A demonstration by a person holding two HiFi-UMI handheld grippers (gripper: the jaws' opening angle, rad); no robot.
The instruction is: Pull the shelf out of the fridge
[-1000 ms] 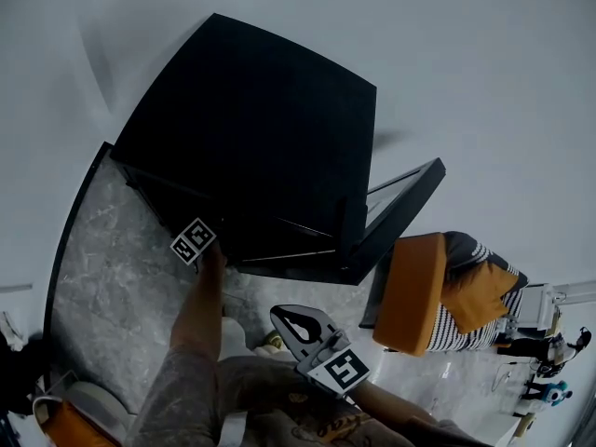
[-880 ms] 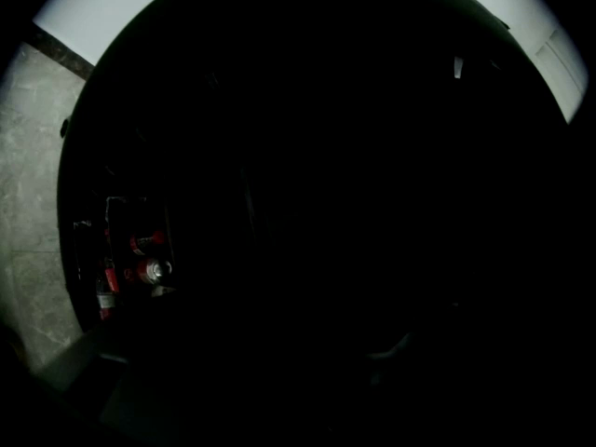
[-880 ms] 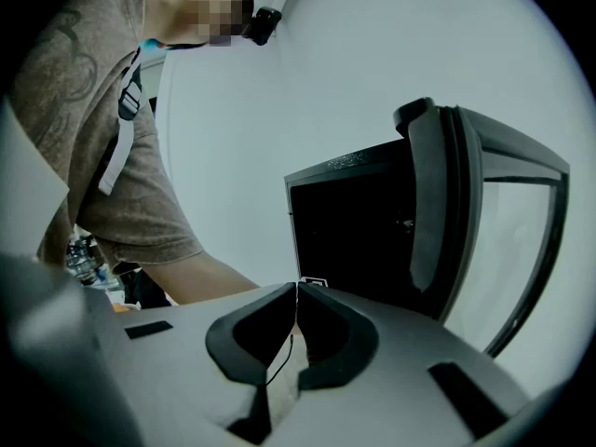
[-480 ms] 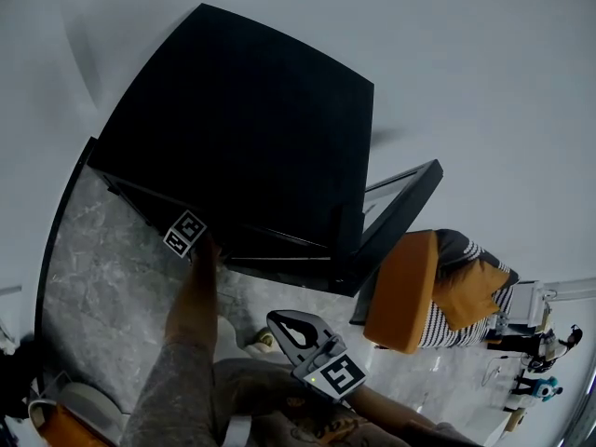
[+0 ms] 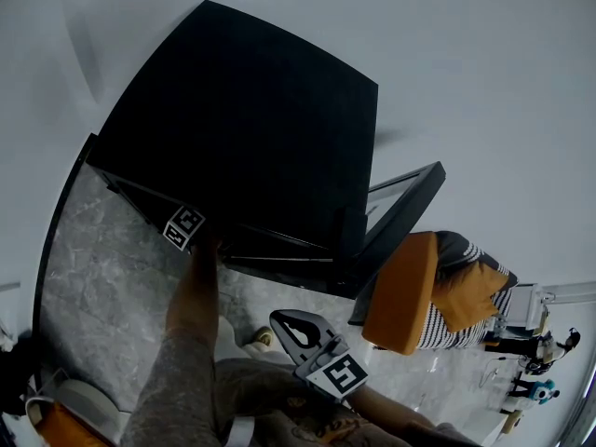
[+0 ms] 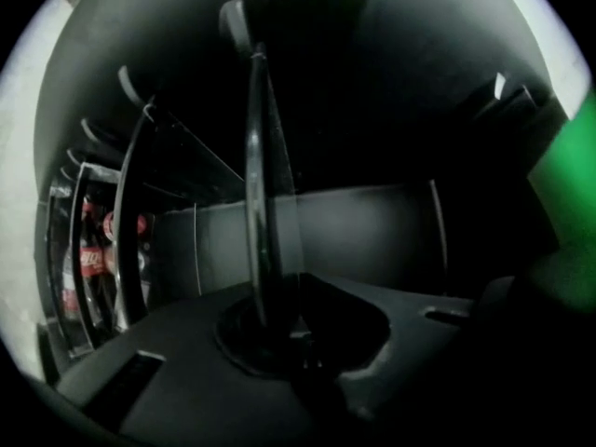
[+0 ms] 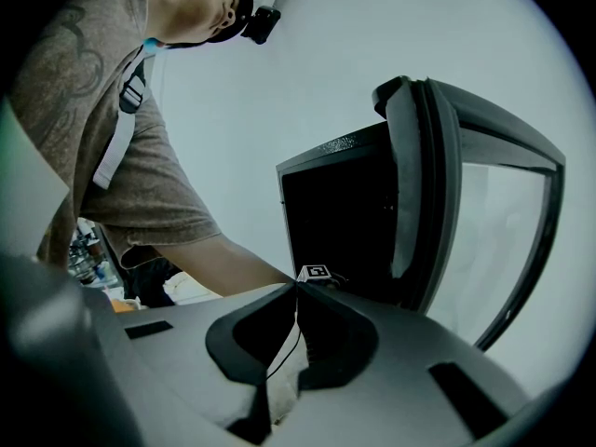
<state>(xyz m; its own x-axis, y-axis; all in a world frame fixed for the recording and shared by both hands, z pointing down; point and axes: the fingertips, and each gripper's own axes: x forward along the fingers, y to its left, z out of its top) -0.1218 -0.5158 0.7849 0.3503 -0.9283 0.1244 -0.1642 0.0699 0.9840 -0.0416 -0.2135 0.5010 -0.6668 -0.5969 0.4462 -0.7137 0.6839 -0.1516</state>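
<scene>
The black fridge [image 5: 251, 128] stands with its glass door [image 5: 400, 208] swung open to the right. My left gripper [image 6: 270, 329] reaches into the dark interior; from the head view only its marker cube [image 5: 183, 226] shows at the fridge's opening. A glass shelf [image 6: 265, 184] runs edge-on between its jaws, which are closing onto the shelf's front edge. More shelves [image 6: 140, 212] show further left. My right gripper [image 5: 291, 322] hangs shut and empty in front of the fridge [image 7: 345, 212], below the door [image 7: 466, 203].
Red cola bottles [image 6: 93, 259] stand at the left inside the fridge. An orange cushion [image 5: 410, 291] on a striped seat sits right of the door. The floor [image 5: 102, 268] is grey marble. The person's arm [image 5: 191, 315] stretches to the fridge.
The head view has shifted a little. The left marker cube has edged slightly up and left at the fridge's opening. The right gripper has barely moved.
</scene>
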